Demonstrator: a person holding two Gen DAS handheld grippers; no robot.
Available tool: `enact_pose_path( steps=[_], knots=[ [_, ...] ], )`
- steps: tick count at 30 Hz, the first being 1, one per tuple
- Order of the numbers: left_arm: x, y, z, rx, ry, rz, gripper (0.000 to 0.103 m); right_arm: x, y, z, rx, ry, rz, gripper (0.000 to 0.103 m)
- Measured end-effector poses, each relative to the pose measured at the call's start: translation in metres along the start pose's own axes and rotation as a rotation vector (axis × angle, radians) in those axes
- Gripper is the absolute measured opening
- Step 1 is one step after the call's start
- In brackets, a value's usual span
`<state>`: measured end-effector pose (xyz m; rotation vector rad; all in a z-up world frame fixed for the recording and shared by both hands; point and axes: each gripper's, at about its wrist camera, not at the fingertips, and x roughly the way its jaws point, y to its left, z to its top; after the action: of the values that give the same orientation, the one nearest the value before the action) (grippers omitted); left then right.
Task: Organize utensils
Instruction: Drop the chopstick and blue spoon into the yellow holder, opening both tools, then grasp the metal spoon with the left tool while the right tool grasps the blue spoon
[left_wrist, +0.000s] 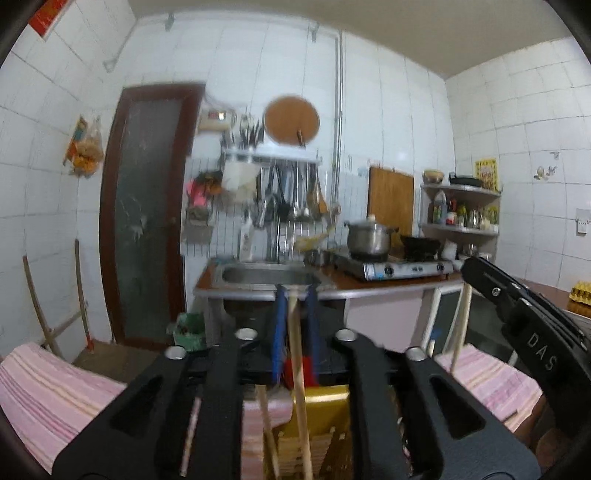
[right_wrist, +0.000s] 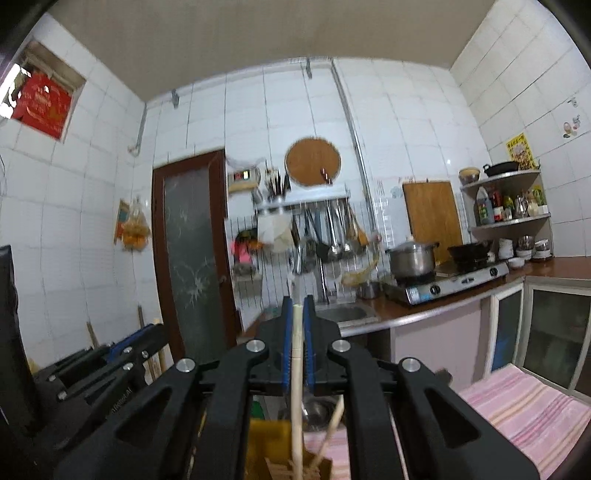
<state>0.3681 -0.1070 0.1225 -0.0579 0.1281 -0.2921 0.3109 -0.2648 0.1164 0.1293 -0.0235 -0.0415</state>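
Two chopsticks held, one per gripper. My left gripper (left_wrist: 295, 295) pinches pale chopstick (left_wrist: 298, 369) between blue pads (left_wrist: 279, 332); shaft runs down toward yellow holder (left_wrist: 321, 406) below fingers. My right gripper (right_wrist: 298, 306) clamps second chopstick (right_wrist: 296, 387) upright; its lower end probably inside blurred holder (right_wrist: 269, 443).

Left claw (left_wrist: 295, 295) closed, right claw (right_wrist: 298, 310) closed (both raised, pointing forward)

Two grippers (left_wrist: 295, 291) (right_wrist: 298, 306), each holding one chopstick (left_wrist: 297, 350) (right_wrist: 296, 387); perhaps two more chopsticks (left_wrist: 267, 432) below.
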Motion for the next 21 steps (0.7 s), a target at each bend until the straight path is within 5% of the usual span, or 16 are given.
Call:
enact_pose_path(
  steps=[1,2,3,4,12,21],
  knots=[
    [-0.003,0.005,0.002,-0.015,0.024,-0.003,0.047,-0.002,-0.002,0.002,-0.003,0.018,-0.014,0.018],
    [-0.008,0.007,0.004,-0.024,0.03,-0.001,0.056,-0.004,-0.004,0.005,-0.003,0.038,-0.033,0.031],
    [-0.015,0.012,0.008,-0.033,0.028,0.009,0.069,-0.008,-0.008,0.009,0.002,0.056,-0.059,0.061],
    [-0.023,0.016,0.013,-0.034,0.036,0.015,0.073,-0.014,-0.013,0.014,0.009,0.071,-0.083,0.066],
    [-0.09,0.038,0.015,-0.052,0.17,0.019,0.098,-0.076,-0.034,0.003,-0.012,0.341,-0.226,0.077],
    [-0.142,0.033,-0.086,0.005,0.473,0.042,0.098,-0.152,-0.033,-0.115,-0.023,0.716,-0.271,0.078]
  ],
)
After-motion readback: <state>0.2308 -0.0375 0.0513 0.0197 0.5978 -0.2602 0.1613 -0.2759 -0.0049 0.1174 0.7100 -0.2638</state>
